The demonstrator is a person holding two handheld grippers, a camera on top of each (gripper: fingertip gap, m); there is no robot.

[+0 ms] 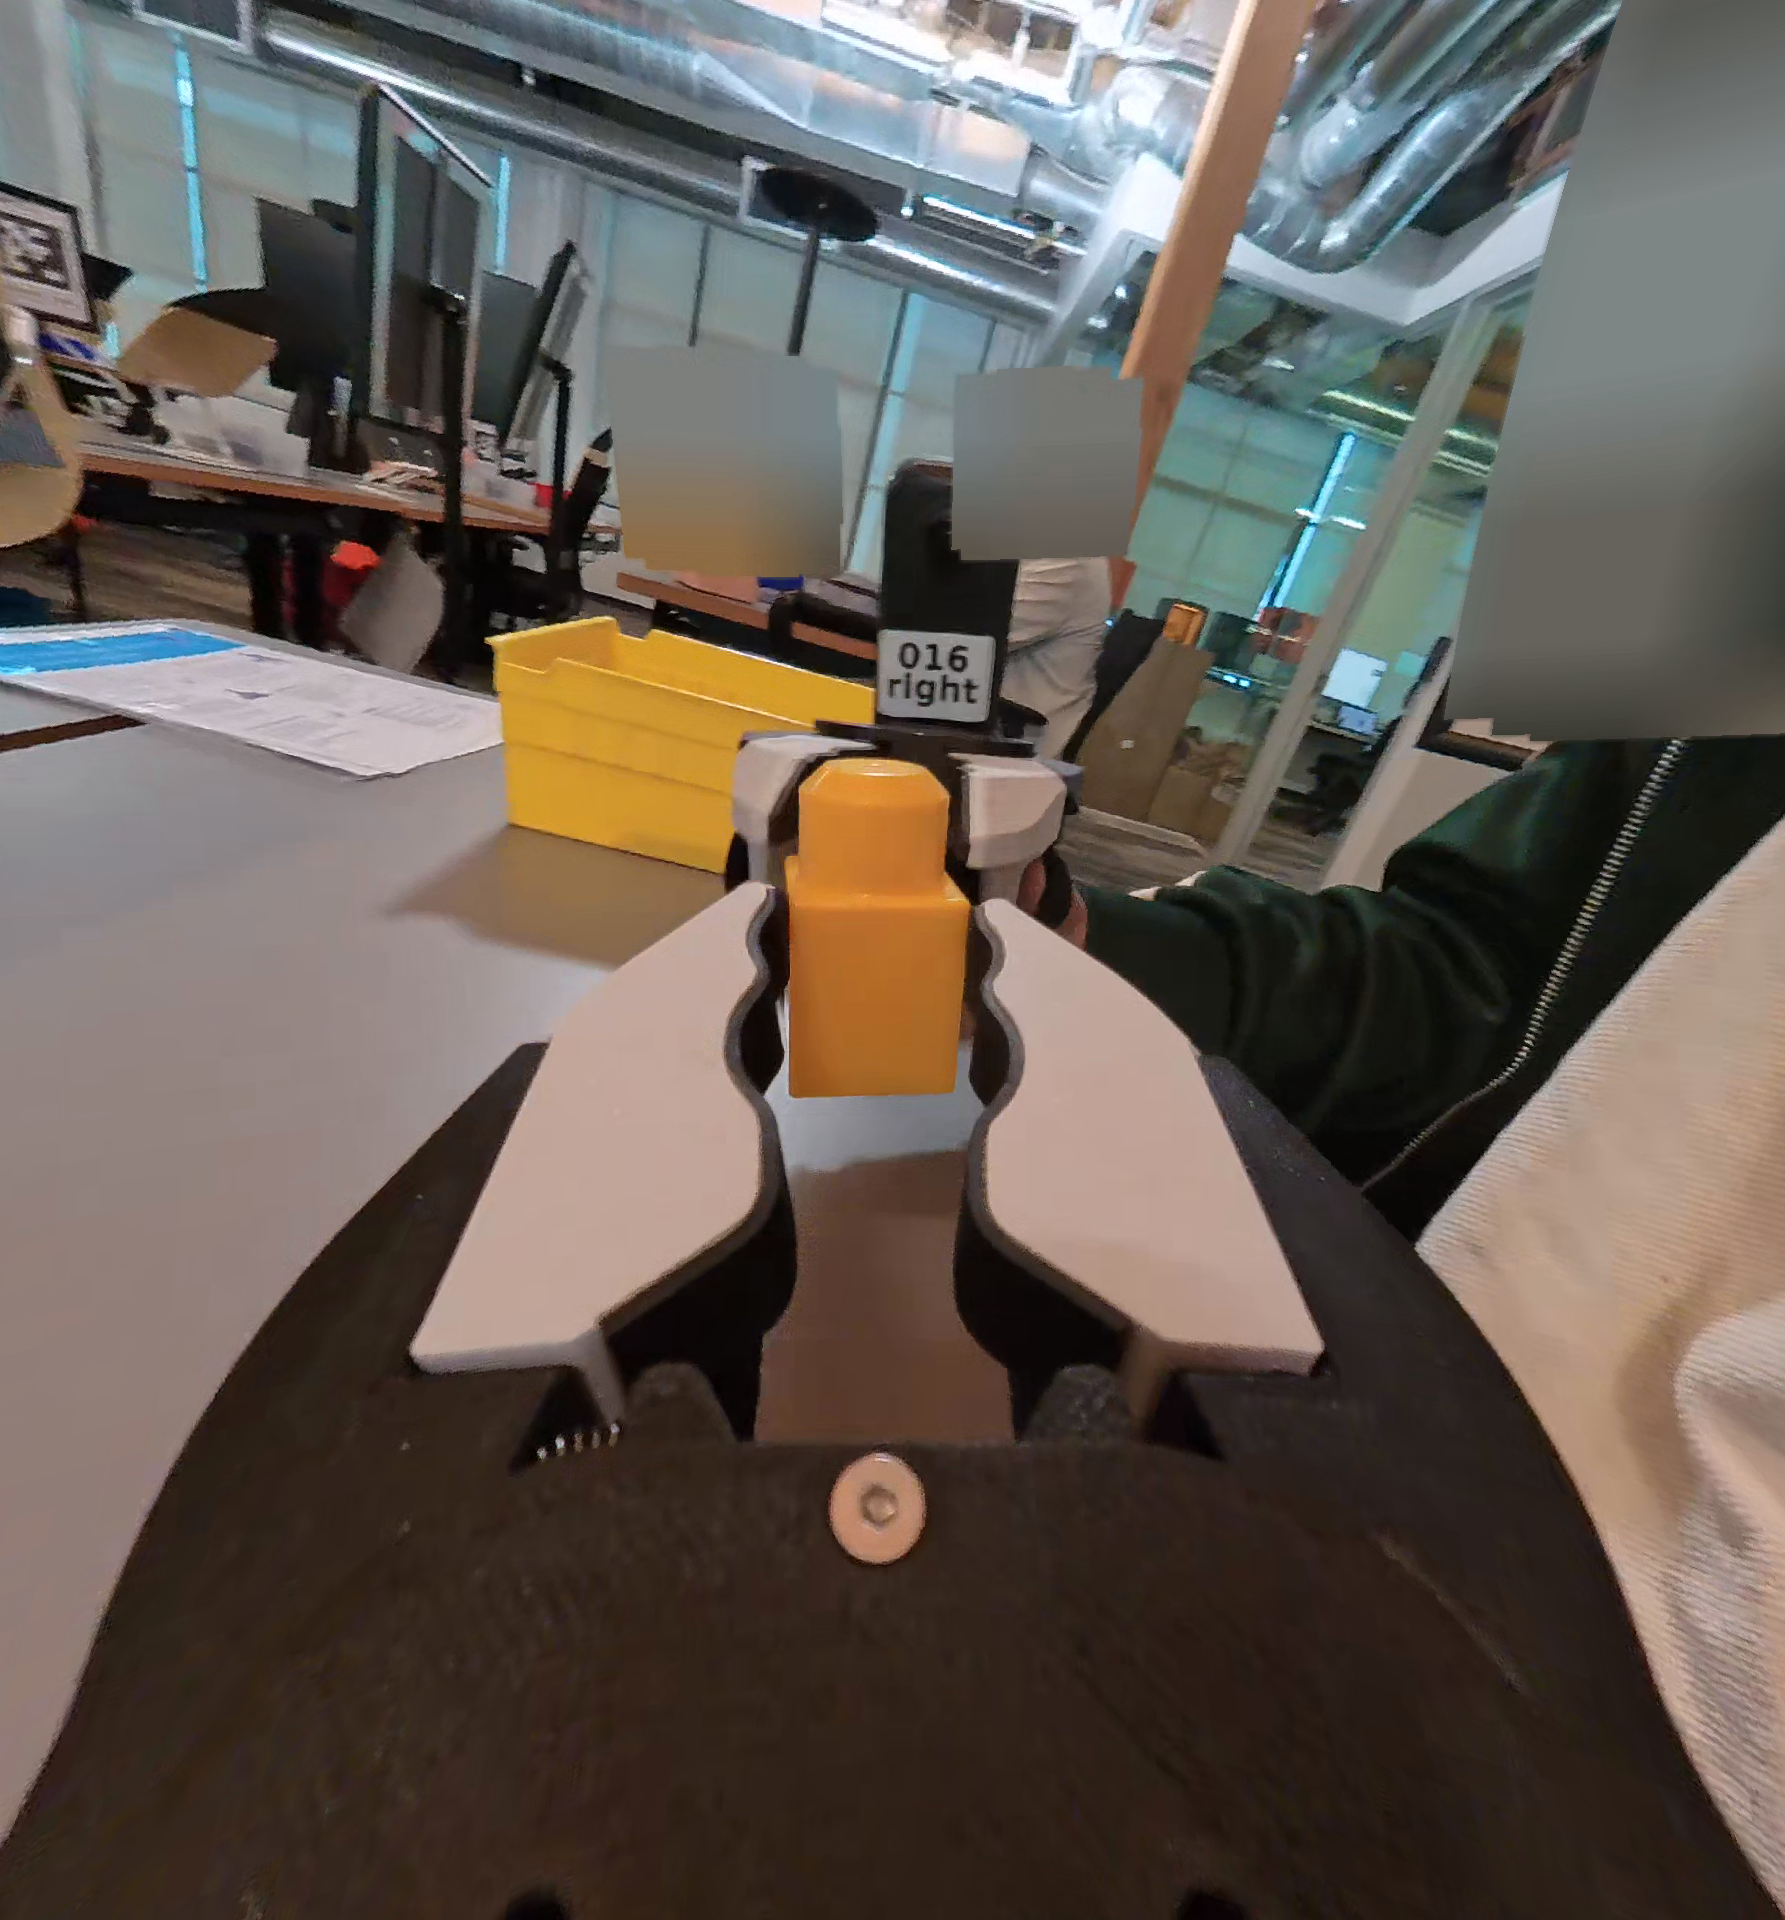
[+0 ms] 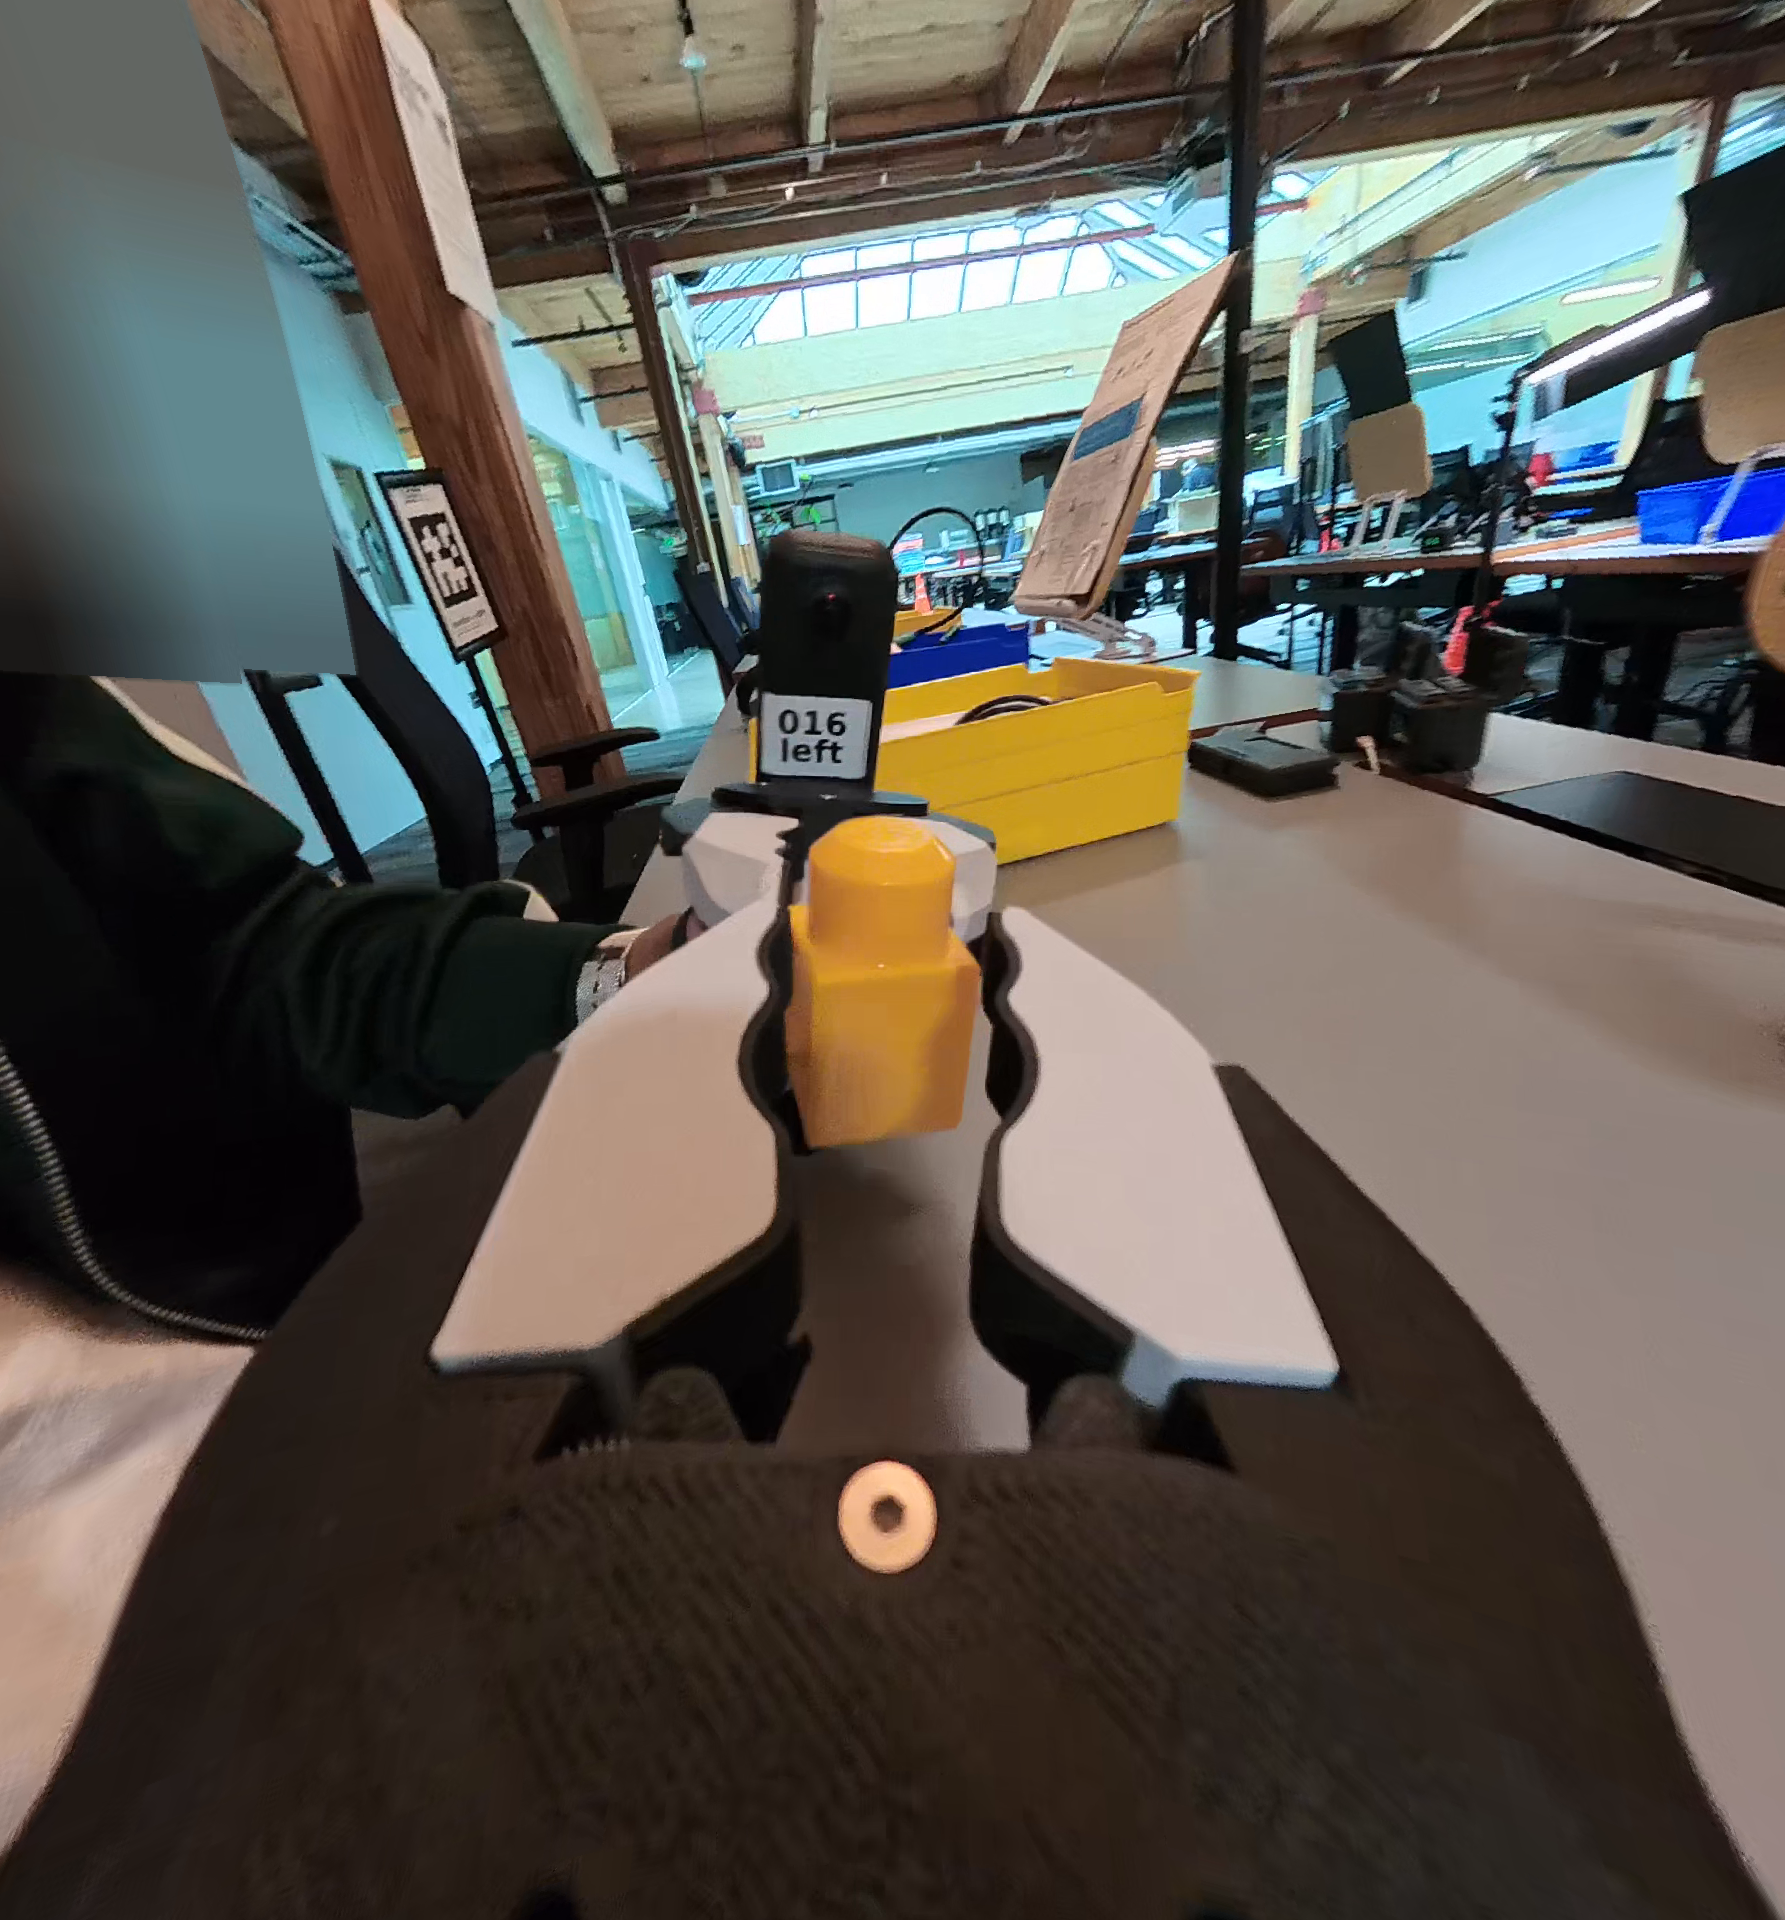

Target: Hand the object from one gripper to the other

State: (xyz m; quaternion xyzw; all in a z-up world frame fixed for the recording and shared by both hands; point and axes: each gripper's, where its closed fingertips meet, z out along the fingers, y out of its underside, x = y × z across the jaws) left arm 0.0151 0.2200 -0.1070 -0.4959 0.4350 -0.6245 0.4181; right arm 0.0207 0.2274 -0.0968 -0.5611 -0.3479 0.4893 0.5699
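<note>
A yellow block (image 1: 872,987) with a round stud on top is held upright above the grey table (image 1: 192,1039), between both grippers, which face each other. My left gripper (image 1: 875,935) is shut on the block's body, one finger against each side. My right gripper (image 2: 883,966) is shut on the same block (image 2: 883,1029) from the opposite side. Each gripper also shows behind the block in the other's view: the right one in the left wrist view (image 1: 872,800), the left one in the right wrist view (image 2: 836,862).
A yellow bin (image 1: 639,738) stands on the table beyond the grippers; it also shows in the right wrist view (image 2: 1064,748). Papers (image 1: 244,686) lie at the far left. A person in a dark green sleeve (image 1: 1335,966) holds the grippers. Black devices (image 2: 1272,758) sit farther off. Both grippers' tips are close together, under 4 cm apart.
</note>
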